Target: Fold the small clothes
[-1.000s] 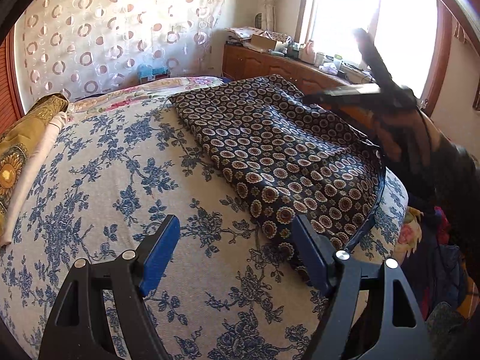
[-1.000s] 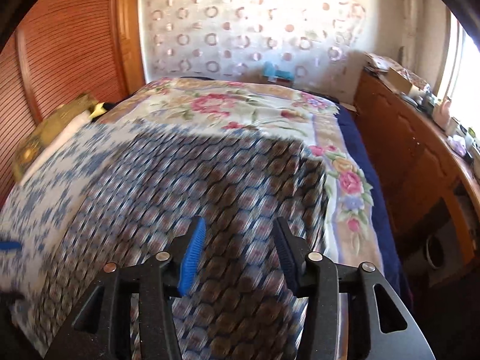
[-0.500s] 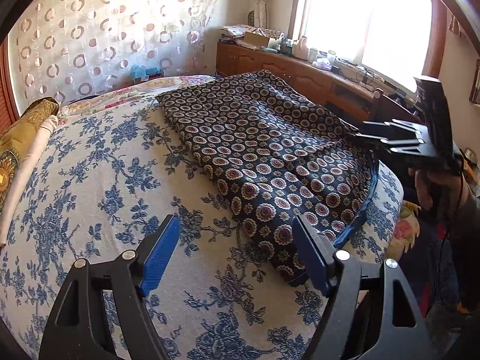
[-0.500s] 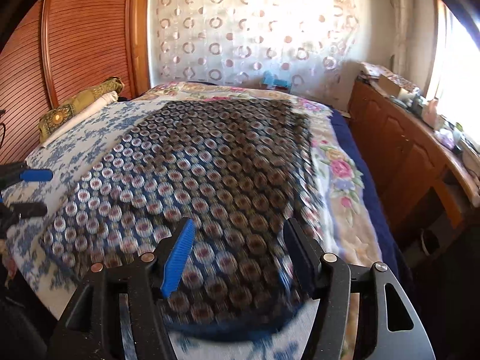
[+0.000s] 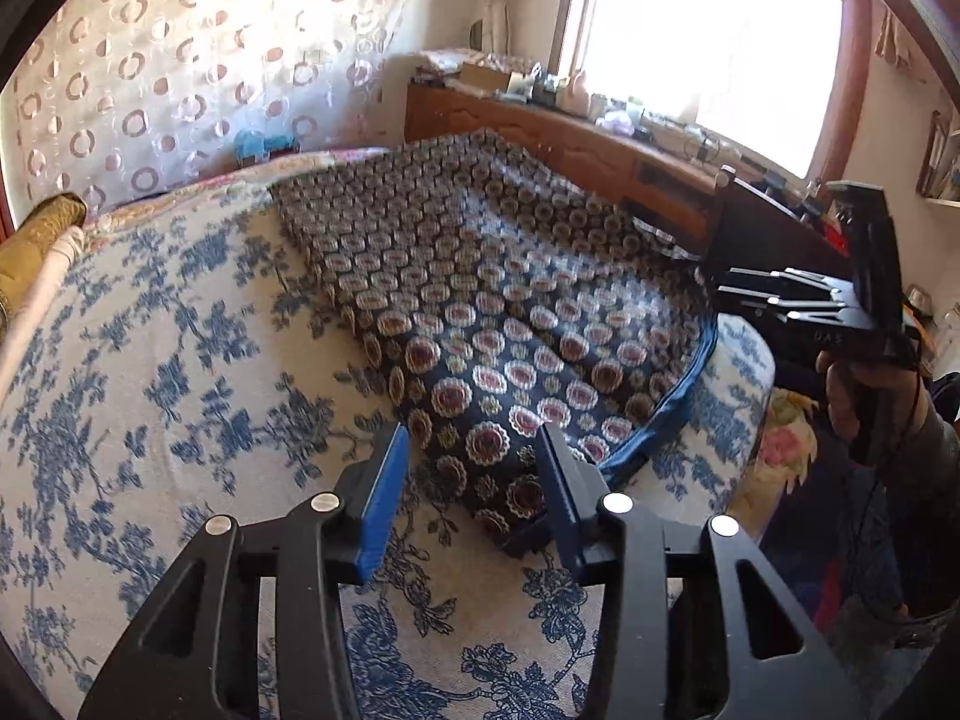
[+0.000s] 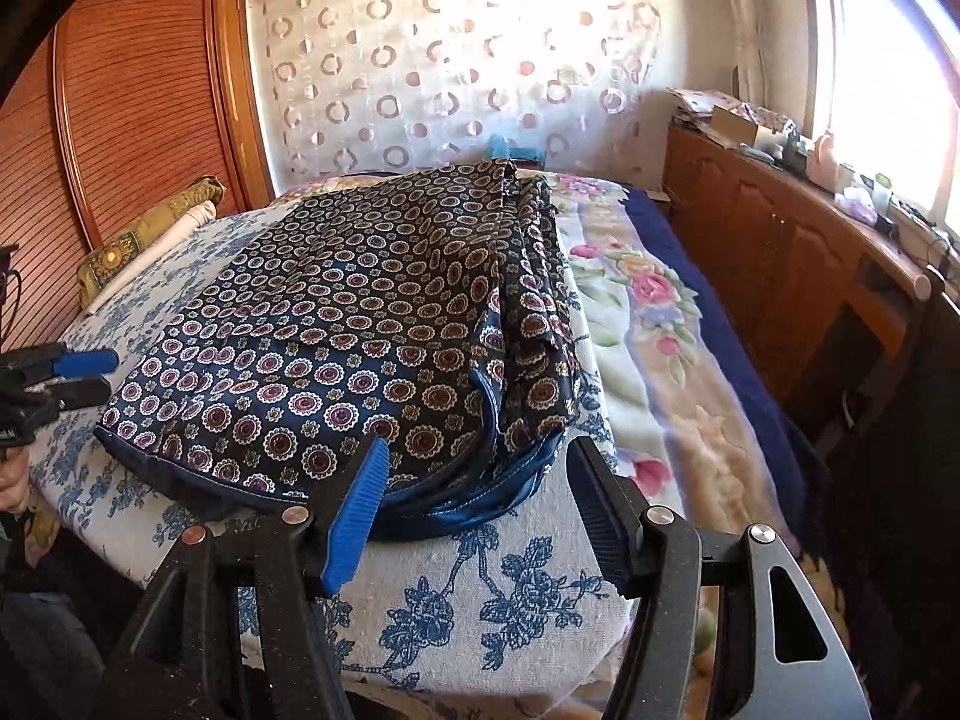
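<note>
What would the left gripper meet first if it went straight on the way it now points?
Most likely the near corner of the dark patterned garment lying between the left gripper fingers, though depth is unclear.

The folded cloth point(image 6: 360, 324) lies on the bed point(image 6: 480, 600) near its front edge, a rolled pillow point(image 6: 150, 234) behind it to the left, a cabinet point(image 6: 774, 240) along the right, probably under the window point(image 5: 708, 42).

A blue-flowered bedspread point(image 6: 420, 612), circle-patterned curtain point(image 6: 456, 60) and cluttered wooden cabinet point(image 6: 780, 240)
</note>
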